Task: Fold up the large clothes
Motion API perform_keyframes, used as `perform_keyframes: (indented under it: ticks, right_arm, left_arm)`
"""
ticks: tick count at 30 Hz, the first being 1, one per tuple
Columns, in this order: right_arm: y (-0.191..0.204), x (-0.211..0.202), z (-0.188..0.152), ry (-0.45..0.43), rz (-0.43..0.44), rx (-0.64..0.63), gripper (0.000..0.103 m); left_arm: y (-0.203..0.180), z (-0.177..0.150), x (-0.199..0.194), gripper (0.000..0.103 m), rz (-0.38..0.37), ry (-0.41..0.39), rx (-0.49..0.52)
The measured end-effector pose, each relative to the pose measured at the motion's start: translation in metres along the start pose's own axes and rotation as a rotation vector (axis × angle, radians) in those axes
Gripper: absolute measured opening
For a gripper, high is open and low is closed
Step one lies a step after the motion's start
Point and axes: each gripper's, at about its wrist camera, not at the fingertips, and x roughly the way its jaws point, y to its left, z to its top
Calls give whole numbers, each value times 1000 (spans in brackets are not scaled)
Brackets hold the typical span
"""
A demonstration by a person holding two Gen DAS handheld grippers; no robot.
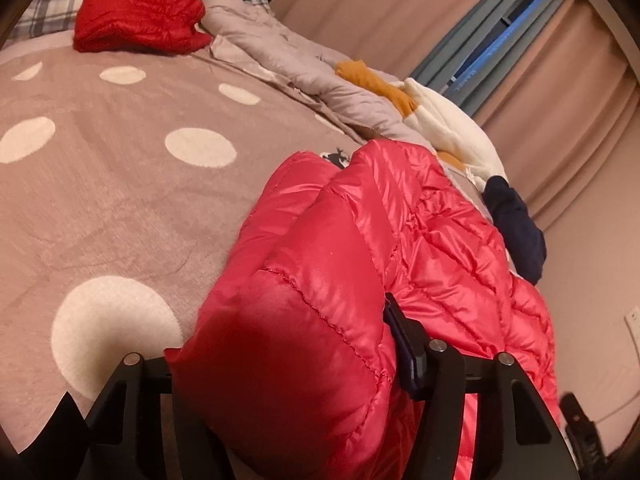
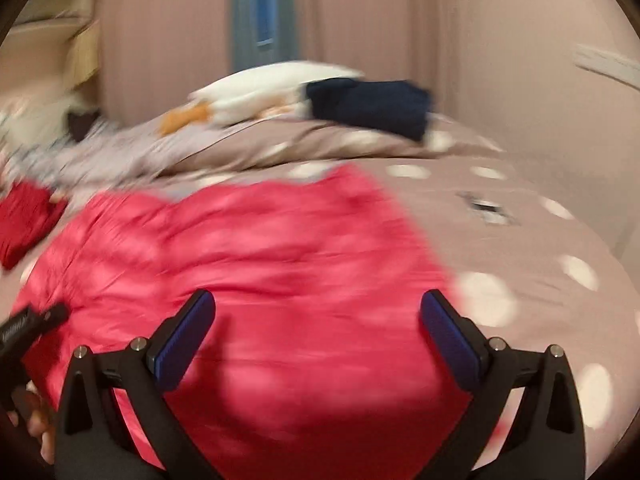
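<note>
A pink-red quilted down jacket [image 1: 360, 248] lies on the polka-dot bed cover [image 1: 120, 184]. My left gripper [image 1: 288, 360] is shut on a thick fold of the jacket, which bulges between its fingers and hides the left pad; the right pad [image 1: 404, 344] presses the fabric. In the right wrist view the jacket [image 2: 260, 264] lies spread out and blurred by motion. My right gripper [image 2: 316, 320] is open and empty just above the jacket's near part. The left gripper's body [image 2: 28, 328] shows at the far left edge.
A folded red jacket [image 1: 140, 12] lies near the plaid pillow at the head. A grey quilt [image 1: 288, 64], a white and orange garment [image 1: 440, 120] and a dark navy garment [image 1: 516, 220] lie along the bed's far side. Curtains [image 1: 560, 80] hang behind.
</note>
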Motion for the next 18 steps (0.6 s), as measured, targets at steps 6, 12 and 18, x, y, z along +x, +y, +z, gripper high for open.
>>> perform_keyframes:
  ticks: [6, 12, 18]
  right_arm:
    - [-99, 21, -31, 293, 58, 480, 103]
    - [-89, 41, -52, 306, 333, 580, 40]
    - [-18, 46, -54, 351, 423, 428, 37]
  left_arm:
    - [-7, 2, -12, 53, 4, -44, 22]
    - [-13, 12, -28, 45, 46, -104, 62]
    - [3, 43, -59, 45, 133, -176, 111]
